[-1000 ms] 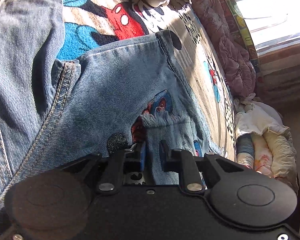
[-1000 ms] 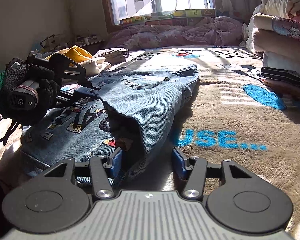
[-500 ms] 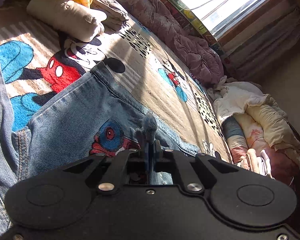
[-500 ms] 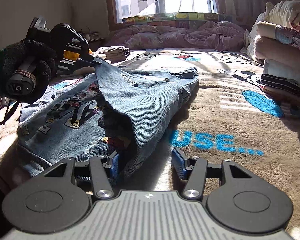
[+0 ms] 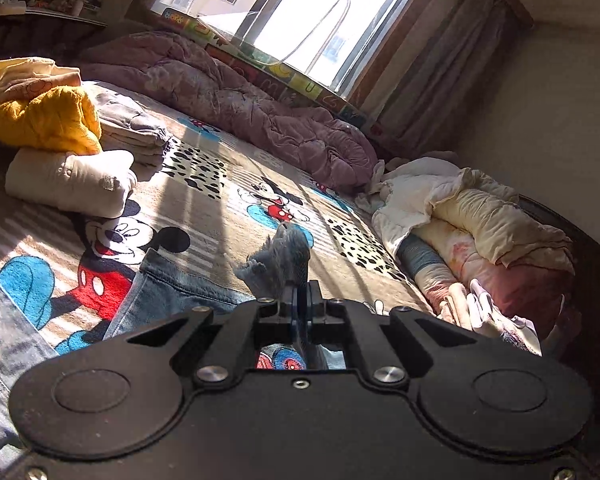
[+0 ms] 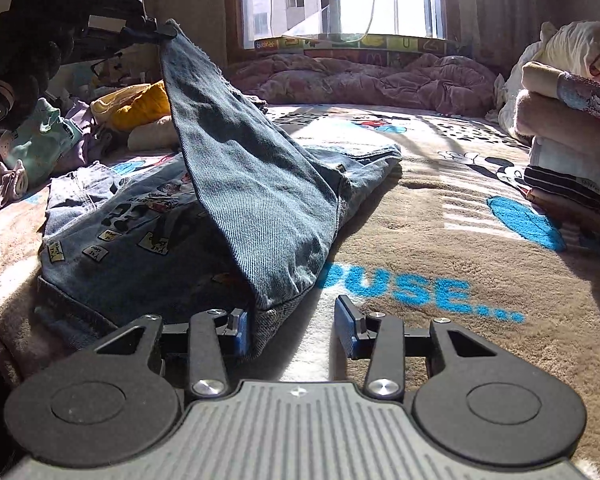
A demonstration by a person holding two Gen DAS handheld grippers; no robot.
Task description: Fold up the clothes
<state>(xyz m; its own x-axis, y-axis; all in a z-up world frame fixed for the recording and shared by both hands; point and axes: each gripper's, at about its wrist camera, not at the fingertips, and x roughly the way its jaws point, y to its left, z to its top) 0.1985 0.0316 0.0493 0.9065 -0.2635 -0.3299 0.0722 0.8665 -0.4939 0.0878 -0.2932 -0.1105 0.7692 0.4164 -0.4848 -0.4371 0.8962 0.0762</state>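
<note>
My left tongs (image 6: 162,34) pinch the jeans (image 6: 240,184) hem, lifted above the bed (image 6: 440,240). My right tongs (image 6: 290,326) rest spread beside the fold. Next, I judge, the hem carries across to the waistband.

the tan plush cartoon-mouse blanket (image 6: 440,240) bears blue letters "use..." just ahead of the open right tongs, while small patch labels on the blue denim jeans (image 6: 140,232) left of them are unreadable.
</note>
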